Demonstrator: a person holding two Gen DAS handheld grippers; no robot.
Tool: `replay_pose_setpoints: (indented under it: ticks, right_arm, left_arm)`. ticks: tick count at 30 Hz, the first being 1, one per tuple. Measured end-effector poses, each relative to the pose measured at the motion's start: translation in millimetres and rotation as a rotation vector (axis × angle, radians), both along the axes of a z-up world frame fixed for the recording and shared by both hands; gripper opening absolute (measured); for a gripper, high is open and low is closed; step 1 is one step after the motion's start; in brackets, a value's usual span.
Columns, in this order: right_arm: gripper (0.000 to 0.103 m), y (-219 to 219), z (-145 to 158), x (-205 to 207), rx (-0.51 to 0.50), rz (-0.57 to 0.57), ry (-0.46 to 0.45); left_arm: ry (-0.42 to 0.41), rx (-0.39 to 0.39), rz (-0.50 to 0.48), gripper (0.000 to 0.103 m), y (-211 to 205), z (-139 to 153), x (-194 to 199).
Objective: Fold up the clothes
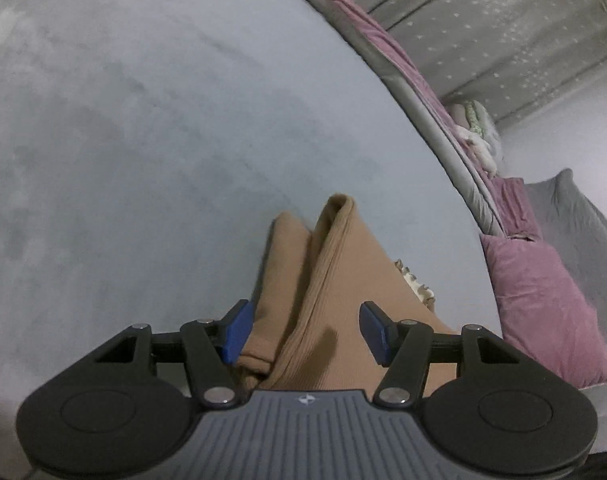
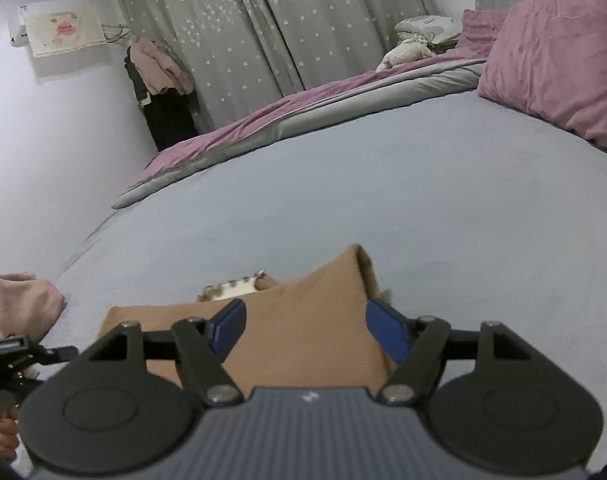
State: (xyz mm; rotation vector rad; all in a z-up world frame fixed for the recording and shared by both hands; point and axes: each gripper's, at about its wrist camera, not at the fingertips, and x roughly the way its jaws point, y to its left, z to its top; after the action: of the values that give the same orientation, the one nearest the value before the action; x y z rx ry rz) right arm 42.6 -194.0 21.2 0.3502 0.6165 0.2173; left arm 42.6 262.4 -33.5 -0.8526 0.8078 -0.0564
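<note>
A tan ribbed garment point(image 1: 327, 280) lies folded on the blue-grey bed sheet point(image 1: 163, 140), with a white frilled edge point(image 1: 417, 286) peeking out from under it. My left gripper point(image 1: 303, 332) hovers over its near end, and the blue pads stand wide apart with the cloth lying loose between them. In the right wrist view the same tan garment point(image 2: 303, 320) spans the gap of my right gripper point(image 2: 306, 330). Those jaws also stand wide, and neither pad pinches the fabric. The frilled edge point(image 2: 231, 290) shows just beyond the left pad.
A pink and grey quilt point(image 2: 303, 120) is pushed to the far side of the bed. Pink pillows point(image 2: 563, 52) lie at the right, and a pale pink garment point(image 2: 19, 300) at the left edge. A person's hand point(image 2: 1, 436) holds a black device at lower left. Grey star curtains point(image 2: 283, 20) hang behind.
</note>
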Motion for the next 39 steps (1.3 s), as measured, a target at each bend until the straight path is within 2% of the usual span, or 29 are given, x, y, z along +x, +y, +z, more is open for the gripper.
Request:
replay_pose_setpoints:
  ticks: [3, 14, 18, 22, 27, 30, 34, 36, 38, 39]
  right_arm:
    - [0.070, 4.4, 3.1, -0.1, 0.010, 0.010, 0.019]
    - [0.071, 29.6, -0.1, 4.4, 0.031, 0.034, 0.072]
    - [0.071, 37.6, -2.3, 7.3, 0.031, 0.046, 0.086]
    - [0.071, 44.7, -4.0, 8.3, 0.034, 0.058, 0.091]
    - [0.072, 53.7, -6.0, 10.4, 0.034, 0.068, 0.100]
    - [0.072, 58.2, -9.3, 12.2, 0.043, 0.074, 0.113]
    - [0.072, 66.7, -12.1, 12.8, 0.035, 0.088, 0.119]
    - [0.072, 71.1, -14.6, 12.9, 0.029, 0.096, 0.124]
    - [0.072, 75.5, -17.4, 12.8, 0.020, 0.100, 0.126]
    - [0.071, 77.6, -18.7, 12.4, 0.017, 0.102, 0.120]
  left_arm:
    - [0.003, 0.000, -0.015, 0.058, -3.6, -4.7, 0.5]
    - [0.126, -0.124, -0.017, 0.058, 5.9, -30.1, 2.2]
    - [0.179, -0.203, -0.035, 0.058, 9.7, -37.5, -1.9]
    - [0.221, -0.313, -0.043, 0.059, 10.2, -49.1, -7.2]
    - [0.201, -0.430, 0.059, 0.059, 8.0, -64.9, -13.9]
    - [0.161, -0.442, 0.125, 0.058, 1.0, -68.7, -16.2]
    - [0.090, -0.406, 0.196, 0.058, -11.6, -70.8, -22.0]
    - [0.059, -0.376, 0.228, 0.052, -17.7, -70.8, -25.3]
    - [0.041, -0.339, 0.257, 0.040, -22.3, -70.9, -29.1]
    - [0.033, -0.325, 0.271, 0.039, -24.2, -71.2, -30.9]
